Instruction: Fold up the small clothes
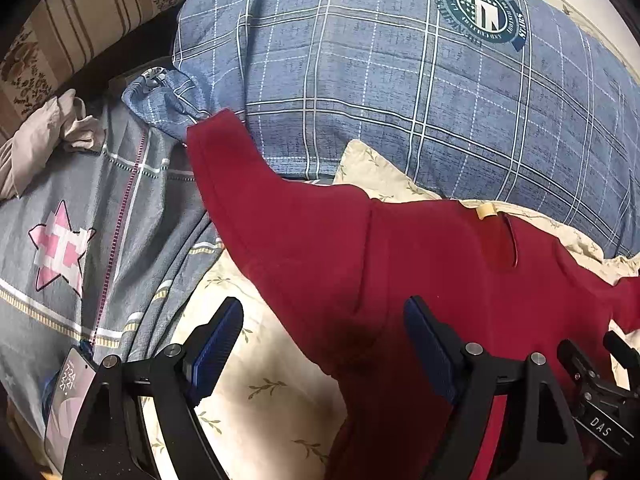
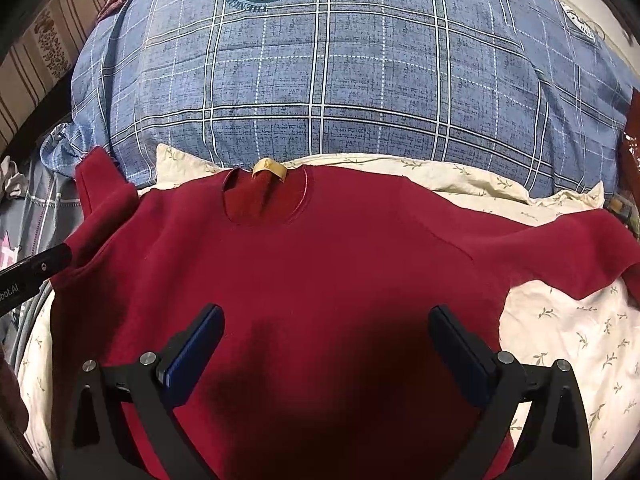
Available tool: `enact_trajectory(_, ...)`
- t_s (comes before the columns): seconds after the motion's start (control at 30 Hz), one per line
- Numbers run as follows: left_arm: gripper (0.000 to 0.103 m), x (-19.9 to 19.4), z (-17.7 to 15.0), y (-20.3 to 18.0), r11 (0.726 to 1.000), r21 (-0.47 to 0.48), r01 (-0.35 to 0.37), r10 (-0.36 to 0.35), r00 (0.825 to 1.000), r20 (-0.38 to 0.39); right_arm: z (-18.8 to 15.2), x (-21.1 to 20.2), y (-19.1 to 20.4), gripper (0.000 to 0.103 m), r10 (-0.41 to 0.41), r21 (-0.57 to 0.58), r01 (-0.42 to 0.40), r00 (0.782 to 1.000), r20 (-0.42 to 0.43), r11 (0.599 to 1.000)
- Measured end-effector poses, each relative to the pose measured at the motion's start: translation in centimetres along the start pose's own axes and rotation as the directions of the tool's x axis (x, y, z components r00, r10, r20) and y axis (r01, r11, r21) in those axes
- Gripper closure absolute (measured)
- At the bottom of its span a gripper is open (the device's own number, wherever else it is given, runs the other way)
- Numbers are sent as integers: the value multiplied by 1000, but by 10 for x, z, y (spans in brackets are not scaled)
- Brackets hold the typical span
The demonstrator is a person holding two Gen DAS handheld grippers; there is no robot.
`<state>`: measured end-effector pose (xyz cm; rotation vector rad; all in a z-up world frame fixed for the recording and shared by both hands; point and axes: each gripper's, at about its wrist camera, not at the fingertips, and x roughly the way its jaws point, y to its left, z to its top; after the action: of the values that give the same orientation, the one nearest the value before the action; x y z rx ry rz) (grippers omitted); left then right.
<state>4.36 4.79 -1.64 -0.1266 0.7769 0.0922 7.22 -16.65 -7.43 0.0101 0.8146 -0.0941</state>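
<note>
A dark red long-sleeved top [image 2: 320, 256] lies spread flat on a cream leaf-print sheet [image 2: 560, 340], neck hole and yellow label [image 2: 269, 170] at the far side, both sleeves stretched outward. My right gripper [image 2: 326, 332] hovers open over the middle of its body, nothing between the blue pads. In the left wrist view the same top [image 1: 360, 264] runs from a raised left sleeve end down to the lower right. My left gripper [image 1: 324, 328] stands open above the sleeve and armpit area, its pads wide apart and empty.
A plump blue plaid pillow [image 2: 340, 80] with a round emblem lies just behind the top. A grey quilt with a pink star [image 1: 60, 248] and a phone [image 1: 70, 392] are at the left, with a crumpled beige cloth [image 1: 44, 136] near a striped headboard [image 1: 80, 20].
</note>
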Motion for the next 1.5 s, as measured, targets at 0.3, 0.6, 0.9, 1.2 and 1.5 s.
enact_trajectory(0.3, 21, 0, 0, 2, 1000, -6, 0, 0, 1000, 0, 0, -4, 2, 2, 3, -1, -3, 1000, 20, 1000)
enact_trajectory(0.6, 21, 2, 1, 2, 1000, -11, -3, 3, 1000, -7, 0, -3, 2, 2, 7, -8, -7, 1000, 8, 1000)
enact_trajectory(0.9, 21, 3, 0, 0, 1000, 3, -4, 4, 1000, -10, 2, -4, -1, 2, -4, 0, 4, 1000, 15, 1000)
enact_trajectory(1.2, 21, 2, 2, 10, 999, -38, 23, -24, 999, -31, 2, 2, -4, 2, -16, 6, 16, 1000, -5, 1000)
enact_trajectory(1.5, 25, 17, 45, 75, 985, -173, 22, -38, 995, -92, 5, -4, -7, 2, 6, 20, -6, 1000, 16, 1000)
